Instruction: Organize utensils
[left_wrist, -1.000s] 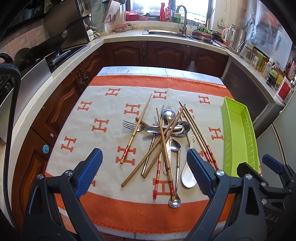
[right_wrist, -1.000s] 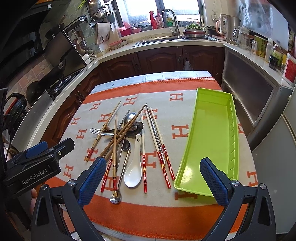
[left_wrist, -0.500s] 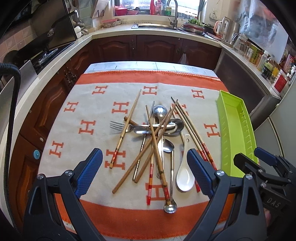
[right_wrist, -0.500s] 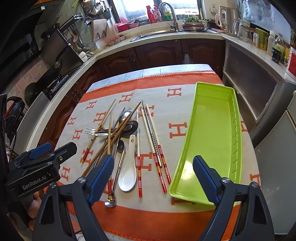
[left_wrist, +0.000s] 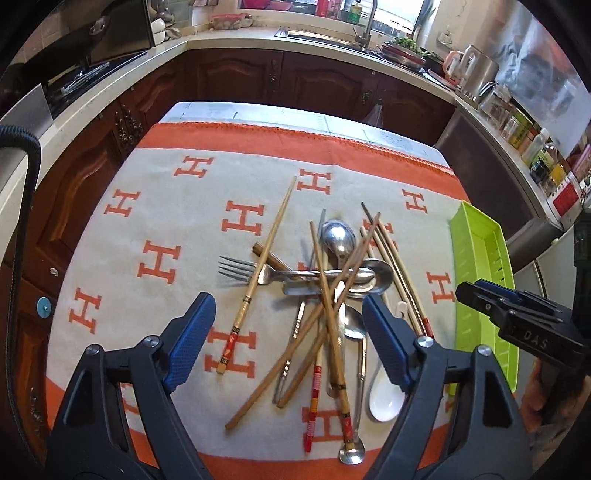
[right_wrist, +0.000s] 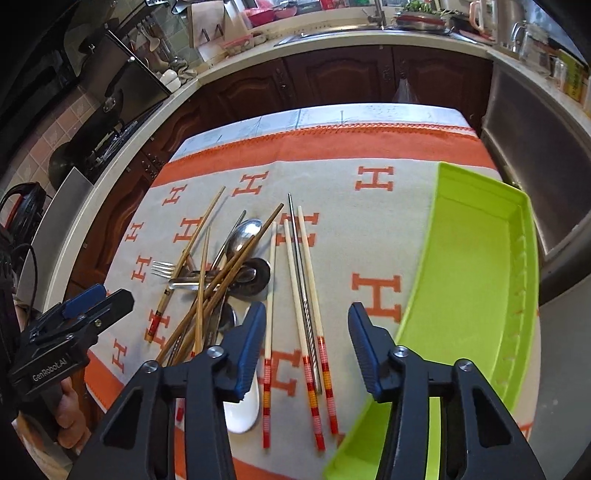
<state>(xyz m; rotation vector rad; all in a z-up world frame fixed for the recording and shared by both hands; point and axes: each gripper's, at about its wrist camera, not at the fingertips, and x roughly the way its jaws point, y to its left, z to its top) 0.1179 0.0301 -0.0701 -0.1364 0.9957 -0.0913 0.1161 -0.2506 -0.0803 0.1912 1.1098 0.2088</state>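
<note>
A tangled pile of utensils (left_wrist: 325, 291) lies mid-table: wooden chopsticks, metal spoons, a fork (left_wrist: 243, 267) and a white ceramic spoon (left_wrist: 384, 395). My left gripper (left_wrist: 288, 343) is open and empty, low above the near end of the pile. My right gripper (right_wrist: 306, 347) is open and empty, above several pale chopsticks with red-banded ends (right_wrist: 306, 295) and a metal one. The pile shows in the right wrist view (right_wrist: 218, 273) to its left. An empty lime-green tray (right_wrist: 472, 280) lies at the right, also seen in the left wrist view (left_wrist: 480, 266).
A beige cloth with orange H marks and an orange border (left_wrist: 166, 258) covers the table. Dark wood cabinets (left_wrist: 314, 81) and a counter with a sink (left_wrist: 325, 37) ring the table. A grey appliance (right_wrist: 535, 147) stands at the right.
Both grippers have moved forward and lower over the table. The right gripper's jaws have narrowed somewhat and now straddle the red-banded chopsticks. The utensils have not moved.
</note>
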